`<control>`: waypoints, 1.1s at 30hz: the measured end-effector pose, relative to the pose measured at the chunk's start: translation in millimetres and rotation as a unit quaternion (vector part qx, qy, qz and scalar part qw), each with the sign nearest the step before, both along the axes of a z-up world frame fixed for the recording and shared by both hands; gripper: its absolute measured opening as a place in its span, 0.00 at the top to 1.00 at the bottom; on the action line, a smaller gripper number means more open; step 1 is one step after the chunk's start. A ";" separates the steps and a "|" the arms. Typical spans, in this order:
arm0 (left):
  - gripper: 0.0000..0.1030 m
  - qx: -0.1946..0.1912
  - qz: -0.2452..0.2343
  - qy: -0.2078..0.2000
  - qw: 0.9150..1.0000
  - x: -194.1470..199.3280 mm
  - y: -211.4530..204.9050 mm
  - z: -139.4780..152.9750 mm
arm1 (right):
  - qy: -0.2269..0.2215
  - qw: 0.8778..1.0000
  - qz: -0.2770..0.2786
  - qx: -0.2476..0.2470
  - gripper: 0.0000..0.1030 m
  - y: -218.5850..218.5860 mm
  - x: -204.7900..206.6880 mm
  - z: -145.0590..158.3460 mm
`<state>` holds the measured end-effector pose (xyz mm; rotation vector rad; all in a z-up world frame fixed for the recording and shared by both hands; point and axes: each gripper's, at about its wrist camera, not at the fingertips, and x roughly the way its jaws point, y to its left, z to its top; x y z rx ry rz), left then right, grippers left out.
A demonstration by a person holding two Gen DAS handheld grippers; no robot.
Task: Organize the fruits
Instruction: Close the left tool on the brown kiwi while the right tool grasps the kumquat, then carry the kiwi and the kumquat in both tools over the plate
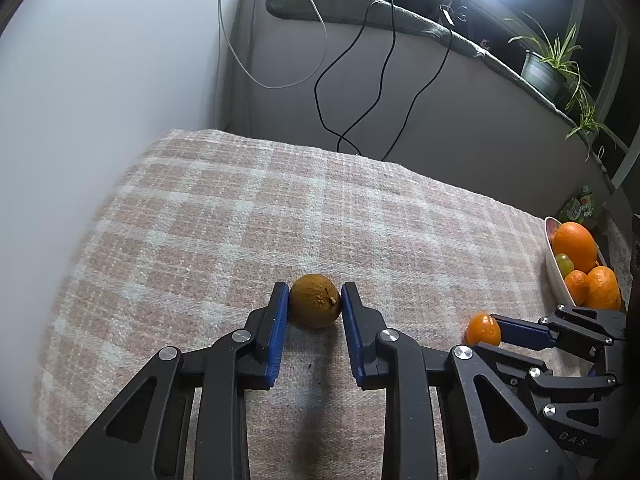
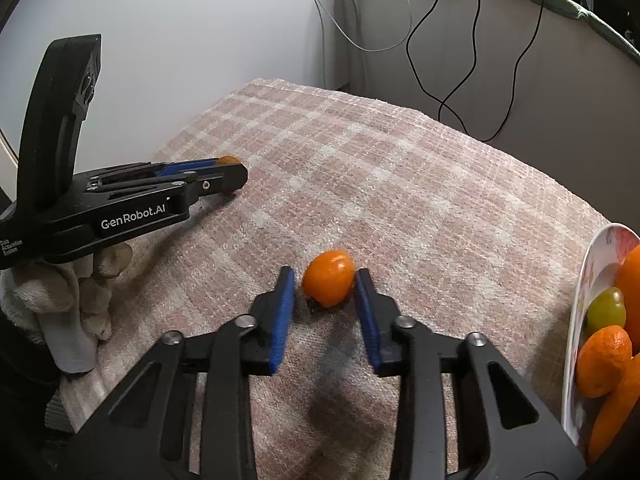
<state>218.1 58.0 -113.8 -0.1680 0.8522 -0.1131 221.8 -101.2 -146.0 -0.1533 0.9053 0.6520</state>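
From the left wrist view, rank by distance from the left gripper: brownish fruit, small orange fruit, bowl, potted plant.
1. brownish fruit, between the left gripper's pads
2. small orange fruit, to the right
3. bowl, right edge
4. potted plant, far sill

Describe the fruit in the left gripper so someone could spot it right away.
On the checked cloth, left of the fruit bowl, two grippers each pinch one fruit. The left gripper is shut on a dull brownish orange still resting on the cloth. It is duller and browner than the small glossy orange in the right gripper.
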 end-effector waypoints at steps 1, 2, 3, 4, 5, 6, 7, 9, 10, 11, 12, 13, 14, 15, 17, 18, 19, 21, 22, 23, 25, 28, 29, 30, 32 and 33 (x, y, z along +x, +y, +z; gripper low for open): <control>0.76 0.000 0.000 0.000 1.000 -0.1 0.1 0.0 | 0.001 1.000 0.000 0.001 0.73 -0.2 0.3 -0.1; 0.76 0.000 0.000 -0.001 1.000 -0.1 -0.4 0.3 | 0.001 1.000 0.000 0.002 0.74 0.8 1.2 -0.8; 0.76 0.001 0.000 -0.001 1.000 -0.3 -0.3 0.4 | 0.001 1.000 -0.001 0.003 0.74 0.7 1.3 -1.0; 0.76 0.001 0.000 -0.002 1.000 -1.1 0.1 0.8 | 0.000 1.000 -0.001 0.004 0.74 0.6 0.9 -1.2; 0.76 0.002 0.001 -0.004 1.000 -1.7 -0.2 1.4 | 0.000 1.000 0.000 0.004 0.74 0.4 1.1 -1.2; 0.76 0.003 0.001 -0.005 1.000 -2.6 -0.1 2.3 | -0.002 1.000 -0.001 0.005 0.74 0.0 0.9 -0.8; 0.76 0.003 0.001 -0.006 1.000 -3.3 -0.6 3.4 | -0.004 1.000 -0.002 0.006 0.74 -1.0 -0.3 -0.1; 0.76 0.003 -0.001 -0.009 1.000 -6.1 -1.9 5.8 | -0.008 1.000 -0.003 0.010 0.74 -3.5 -2.7 2.4; 0.76 0.004 -0.002 -0.011 1.000 -7.7 -2.7 6.9 | -0.009 1.000 -0.003 0.013 0.74 -5.1 -3.8 4.2; 0.76 0.004 -0.003 -0.012 1.000 -9.1 -3.6 8.0 | -0.010 1.000 -0.003 0.017 0.74 -6.8 -4.9 6.0; 0.76 0.003 -0.003 -0.013 1.000 -10.0 -4.1 8.6 | -0.011 1.000 -0.003 0.019 0.74 -8.9 -7.0 7.7; 0.76 0.003 -0.004 -0.014 1.000 -11.3 -5.0 9.6 | -0.012 1.000 -0.003 0.022 0.74 -10.7 -8.4 9.4; 0.76 0.004 -0.004 -0.015 1.000 -11.5 -5.7 10.2 | -0.013 1.000 -0.003 0.024 0.74 -12.2 -10.2 10.9; 0.76 0.004 -0.005 -0.016 1.000 -12.9 -7.1 11.6 | -0.014 1.000 -0.003 0.025 0.74 -14.2 -12.3 12.6; 0.76 0.004 -0.007 -0.020 1.000 -15.5 -10.8 14.9 | -0.019 0.999 -0.002 0.027 0.74 -18.0 -17.0 16.1; 0.76 0.004 -0.009 -0.021 1.000 -16.8 -12.7 16.6 | -0.021 0.999 -0.001 0.027 0.74 -19.2 -18.8 17.3; 0.76 0.004 -0.011 -0.024 1.000 -18.8 -15.4 19.0 | -0.024 0.999 0.000 0.027 0.74 -20.6 -20.9 18.7; 0.76 0.005 -0.015 -0.029 0.999 -22.2 -20.1 23.2 | -0.030 0.999 -0.001 0.027 0.74 -24.6 -25.3 22.3; 0.76 0.007 -0.018 -0.032 0.999 -24.2 -22.8 25.5 | -0.031 0.999 -0.001 0.028 0.74 -26.8 -27.2 23.7; 0.76 0.009 -0.020 -0.036 0.999 -26.5 -25.9 28.0 | -0.032 0.999 -0.001 0.029 0.74 -28.5 -28.9 25.2; 0.76 0.008 -0.024 -0.041 0.999 -30.6 -30.6 32.3 | -0.035 0.999 -0.003 0.032 0.74 -32.6 -32.8 28.3; 0.76 0.009 -0.030 -0.046 0.998 -35.2 -36.9 37.2 | -0.037 0.999 -0.005 0.036 0.74 -37.9 -36.9 32.0; 0.76 0.008 -0.032 -0.048 0.998 -36.8 -38.7 38.0 | -0.038 0.999 -0.006 0.036 0.74 -38.4 -37.7 32.6; 0.76 0.008 -0.035 -0.049 0.998 -38.4 -40.8 39.2 | -0.039 0.999 -0.007 0.037 0.74 -39.8 -39.4 33.7; 0.76 0.008 -0.040 -0.053 0.998 -41.6 -45.2 41.6 | -0.042 0.998 -0.008 0.037 0.74 -42.2 -42.7 35.9; 0.76 0.008 -0.042 -0.055 0.998 -43.1 -46.9 42.7 | -0.045 0.998 -0.009 0.037 0.74 -43.6 -44.9 37.3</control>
